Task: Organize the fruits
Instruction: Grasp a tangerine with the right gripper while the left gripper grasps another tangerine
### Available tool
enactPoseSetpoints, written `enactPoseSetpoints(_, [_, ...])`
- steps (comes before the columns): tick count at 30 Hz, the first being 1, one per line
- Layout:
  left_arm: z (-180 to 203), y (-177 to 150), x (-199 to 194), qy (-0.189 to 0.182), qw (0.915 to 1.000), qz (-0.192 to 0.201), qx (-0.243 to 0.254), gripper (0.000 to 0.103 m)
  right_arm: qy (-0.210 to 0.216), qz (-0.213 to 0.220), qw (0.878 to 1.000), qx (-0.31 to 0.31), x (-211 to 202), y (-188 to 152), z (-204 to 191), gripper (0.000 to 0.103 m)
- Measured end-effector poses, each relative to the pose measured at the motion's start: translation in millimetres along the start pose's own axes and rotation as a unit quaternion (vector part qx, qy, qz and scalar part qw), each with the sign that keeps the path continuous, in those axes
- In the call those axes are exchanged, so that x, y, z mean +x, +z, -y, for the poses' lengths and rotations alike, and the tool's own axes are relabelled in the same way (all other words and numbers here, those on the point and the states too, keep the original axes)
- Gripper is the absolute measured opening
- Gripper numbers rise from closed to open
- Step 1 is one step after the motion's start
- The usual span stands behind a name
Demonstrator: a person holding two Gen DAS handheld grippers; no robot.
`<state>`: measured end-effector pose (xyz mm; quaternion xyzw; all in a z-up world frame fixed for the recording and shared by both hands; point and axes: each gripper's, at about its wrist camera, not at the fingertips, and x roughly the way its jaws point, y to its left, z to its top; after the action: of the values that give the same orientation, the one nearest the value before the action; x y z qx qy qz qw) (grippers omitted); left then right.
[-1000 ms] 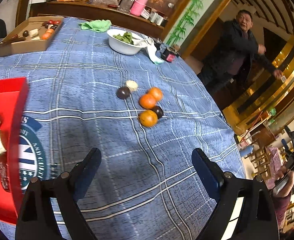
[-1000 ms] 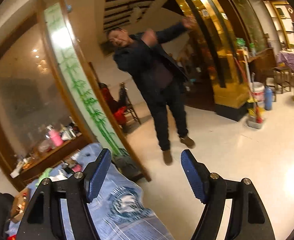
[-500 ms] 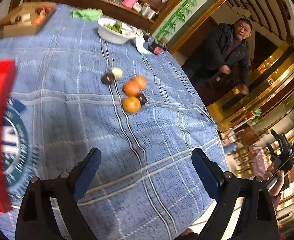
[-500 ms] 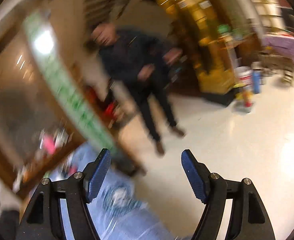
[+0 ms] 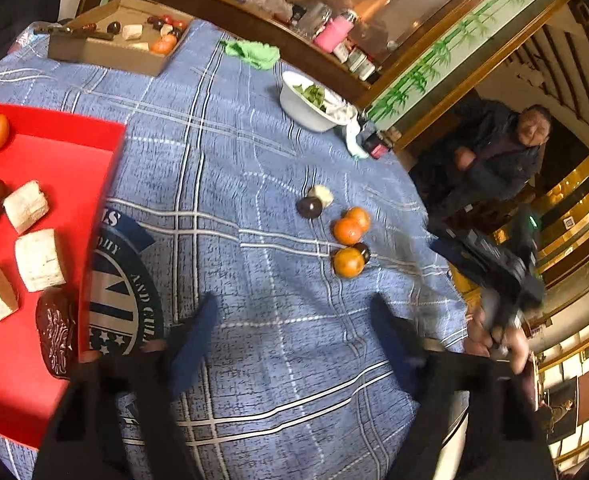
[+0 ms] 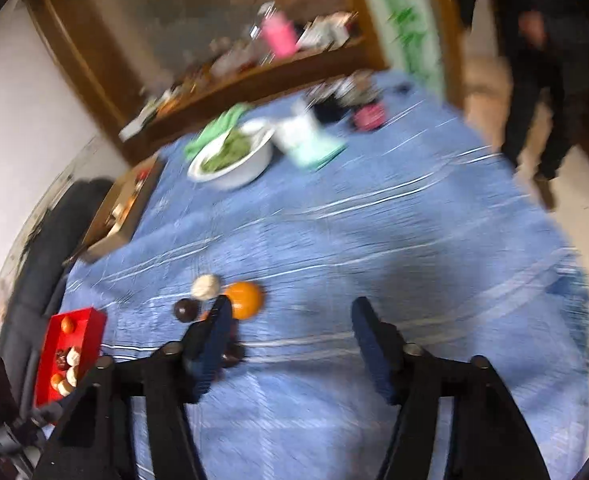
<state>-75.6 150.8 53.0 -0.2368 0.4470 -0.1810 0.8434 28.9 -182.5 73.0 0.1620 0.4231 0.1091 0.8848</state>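
Observation:
A small cluster of fruit lies mid-table on the blue checked cloth: three oranges, two dark round fruits and a white chunk. A red tray at the left holds an orange, white chunks and dark pieces. My left gripper is open and empty, above the cloth short of the cluster. My right gripper is open and empty; its left finger overlaps the cluster, with an orange, a dark fruit and the white chunk beside it. The red tray is at the far left.
A white bowl of greens and a green cloth lie at the back. A cardboard box with more fruit sits back left. A man in black stands beyond the table's right edge.
The right gripper has swung down from facing the room and the man to over the table by the fruit. The left view has shifted, so more of the red tray shows.

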Motion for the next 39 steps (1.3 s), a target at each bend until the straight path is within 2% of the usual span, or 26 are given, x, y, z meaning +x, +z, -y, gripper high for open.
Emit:
enactPoseSetpoints(3, [5.6, -2.6, 5.0, 0.012, 0.9998, -0.002, 0.016, 0.054, 0.024, -0.039, 0.999, -0.009, 38.1, -4.1, -17.3, 0.063])
enactPoseSetpoints(10, [38.5, -5.9, 29.3, 0.039, 0.995, -0.018, 0.091, 0.056, 0.007, -0.056, 0.997, -0.047, 81.2, -11.4, -34.5, 0.063])
enactPoseSetpoints(12, [49.5, -5.3, 40.3, 0.044, 0.9927, -0.027, 0.109, 0.056, 0.018, -0.052, 0.998, -0.043, 89.7, -11.3, -35.6, 0.055])
enactPoseSetpoints(15, [63.6, -3.3, 56.8, 0.048, 0.9893, -0.038, 0.133, 0.056, 0.051, -0.043, 0.998, -0.02, 88.4, -9.9, -24.2, 0.045])
enactPoseSetpoints(16, [67.5, -2.3, 63.4, 0.051, 0.9881, -0.042, 0.139, 0.056, 0.055, -0.042, 0.997, -0.015, 88.4, -9.8, -21.3, 0.036])
enactPoseSetpoints(19, [79.8, 2.1, 87.0, 0.055, 0.9843, -0.052, 0.159, 0.056, 0.087, -0.05, 0.995, 0.022, 88.7, -9.6, -4.6, 0.036])
enactPoseSetpoints(23, [90.5, 10.1, 121.2, 0.054, 0.9791, -0.061, 0.186, 0.056, 0.099, -0.046, 0.993, 0.039, 83.9, -6.5, 6.0, 0.036])
enactPoseSetpoints(27, [90.8, 13.7, 152.0, 0.058, 0.9766, -0.085, 0.189, 0.056, 0.088, -0.029, 0.995, 0.034, 75.2, -2.8, 7.3, 0.036])
enactPoseSetpoints(29, [94.1, 12.5, 154.2, 0.056, 0.9754, -0.079, 0.198, 0.056, 0.079, -0.021, 0.996, 0.026, 70.9, -1.6, 5.7, 0.036])
enactPoseSetpoints(30, [95.3, 11.7, 154.4, 0.058, 0.9749, -0.078, 0.2, 0.051, 0.073, -0.019, 0.997, 0.021, 69.9, -1.1, 4.5, 0.036])
enactPoseSetpoints(32, [96.5, 9.7, 155.7, 0.067, 0.9733, -0.075, 0.206, 0.034, 0.068, -0.023, 0.997, 0.014, 71.0, -1.0, 3.0, 0.038])
enactPoseSetpoints(36, [93.0, 8.6, 153.4, 0.063, 0.977, -0.067, 0.193, 0.032, 0.057, -0.048, 0.997, 0.0, 83.7, -5.1, -3.8, 0.039])
enactPoseSetpoints(39, [89.9, 9.0, 150.3, 0.061, 0.9801, -0.063, 0.178, 0.032, 0.054, -0.043, 0.998, -0.007, 85.3, -6.2, -6.6, 0.039])
